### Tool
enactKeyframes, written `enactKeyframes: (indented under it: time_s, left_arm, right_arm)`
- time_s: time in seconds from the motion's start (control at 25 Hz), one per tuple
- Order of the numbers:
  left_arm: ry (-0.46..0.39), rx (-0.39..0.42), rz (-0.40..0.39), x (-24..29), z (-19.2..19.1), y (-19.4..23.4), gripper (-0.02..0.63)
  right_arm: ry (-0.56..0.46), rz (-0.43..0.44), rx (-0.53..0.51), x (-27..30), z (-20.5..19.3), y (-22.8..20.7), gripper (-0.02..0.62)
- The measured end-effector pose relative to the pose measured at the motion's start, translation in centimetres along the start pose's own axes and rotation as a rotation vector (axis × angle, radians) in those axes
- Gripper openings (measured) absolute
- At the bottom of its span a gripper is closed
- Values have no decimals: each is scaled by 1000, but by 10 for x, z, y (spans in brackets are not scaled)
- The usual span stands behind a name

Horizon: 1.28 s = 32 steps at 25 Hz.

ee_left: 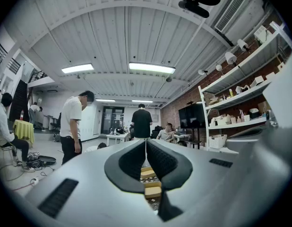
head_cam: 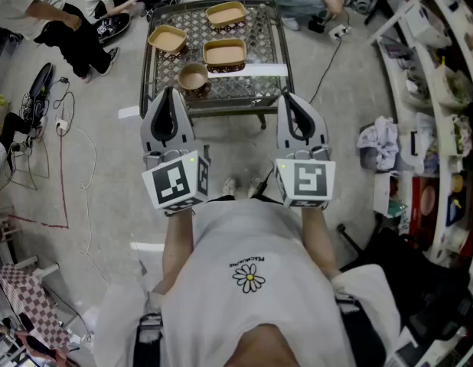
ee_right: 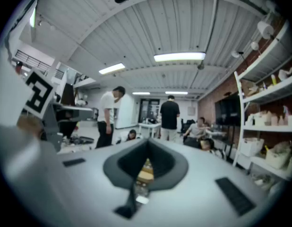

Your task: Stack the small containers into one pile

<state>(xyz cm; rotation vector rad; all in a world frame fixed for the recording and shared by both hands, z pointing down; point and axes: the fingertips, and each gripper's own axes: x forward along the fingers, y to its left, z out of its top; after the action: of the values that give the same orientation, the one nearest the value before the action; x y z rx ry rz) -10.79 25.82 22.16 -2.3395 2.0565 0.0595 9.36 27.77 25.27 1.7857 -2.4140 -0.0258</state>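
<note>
The person holds both grippers out level in front of the chest, side by side and pointing at the bench (head_cam: 265,35). The left gripper (head_cam: 169,92) is clenched, its jaws pressed together with nothing between them. The right gripper (head_cam: 287,96) is clenched and empty too.

All four small containers sit apart on the bench, none stacked. The round brown container (head_cam: 194,77) is the closest, just ahead of the left gripper's tips. Beyond it and toward the right gripper's side lies the middle tan container (head_cam: 224,53). Further ahead of the left gripper sits the left tan container (head_cam: 167,39). The far tan container (head_cam: 226,14) lies farthest out, between the lines of the two grippers. A white strip (head_cam: 248,70) lies on the bench ahead of the right gripper, beside the round container.
</note>
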Motion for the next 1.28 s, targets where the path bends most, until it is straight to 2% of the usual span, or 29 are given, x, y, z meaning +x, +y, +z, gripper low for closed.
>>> enactKeyframes:
  time_s: [0.24, 0.6, 0.92, 1.28]
  left_arm:
    - [-20, 18, -9, 6, 4, -10, 32]
    - [-15, 7, 19, 4, -2, -27, 32]
    - [-28, 17, 52, -3, -3, -35, 32]
    - [-58, 4, 13, 44, -2, -45, 32]
  right_arm:
    - [-5, 13, 16, 2, -3, -12, 31]
    - [-52, 67, 47, -8, -9, -25, 31]
    - [-49, 107, 46, -8, -21, -30, 31]
    - [-61, 90, 50, 24, -19, -49, 32]
